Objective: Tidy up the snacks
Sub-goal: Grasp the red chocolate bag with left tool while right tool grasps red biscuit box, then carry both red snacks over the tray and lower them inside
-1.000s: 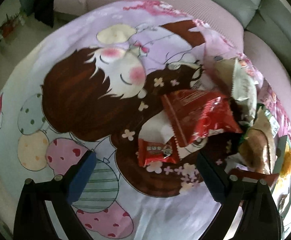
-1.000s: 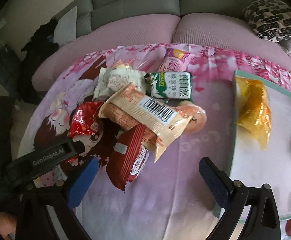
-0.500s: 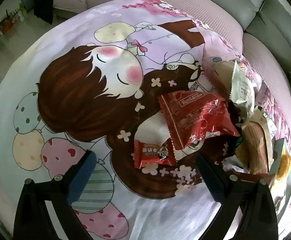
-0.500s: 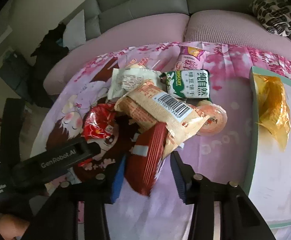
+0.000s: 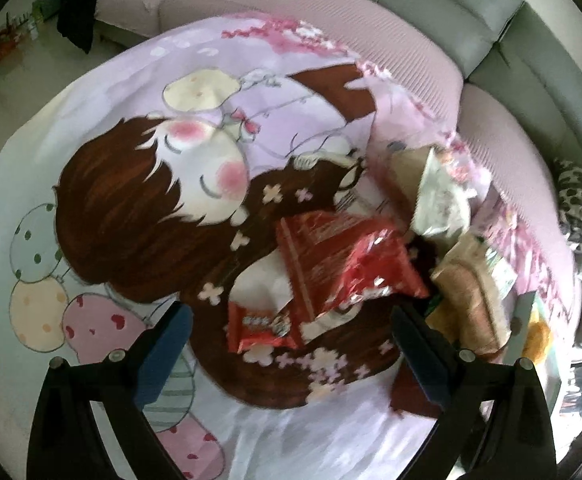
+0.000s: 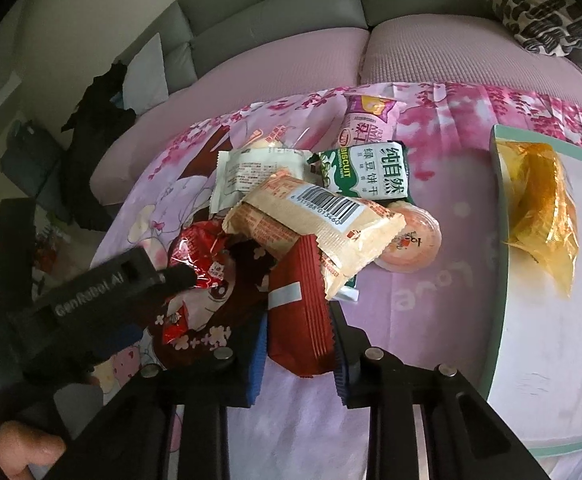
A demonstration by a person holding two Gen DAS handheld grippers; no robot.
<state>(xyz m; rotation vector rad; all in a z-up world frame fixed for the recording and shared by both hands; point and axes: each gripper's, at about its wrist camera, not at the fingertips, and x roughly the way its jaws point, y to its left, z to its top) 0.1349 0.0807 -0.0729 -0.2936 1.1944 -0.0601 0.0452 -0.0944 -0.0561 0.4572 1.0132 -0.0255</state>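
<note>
Dark-red snack pkt (image 6: 299,312) clamped btwn right hand-held gripper (image 6: 297,356) pads (upright).

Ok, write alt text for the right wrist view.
The right gripper, whose jaws have just been closing, is shut on a dark red snack packet at the near edge of a snack pile on a pink cartoon cloth. A tray at right holds an orange wrapper.
</note>
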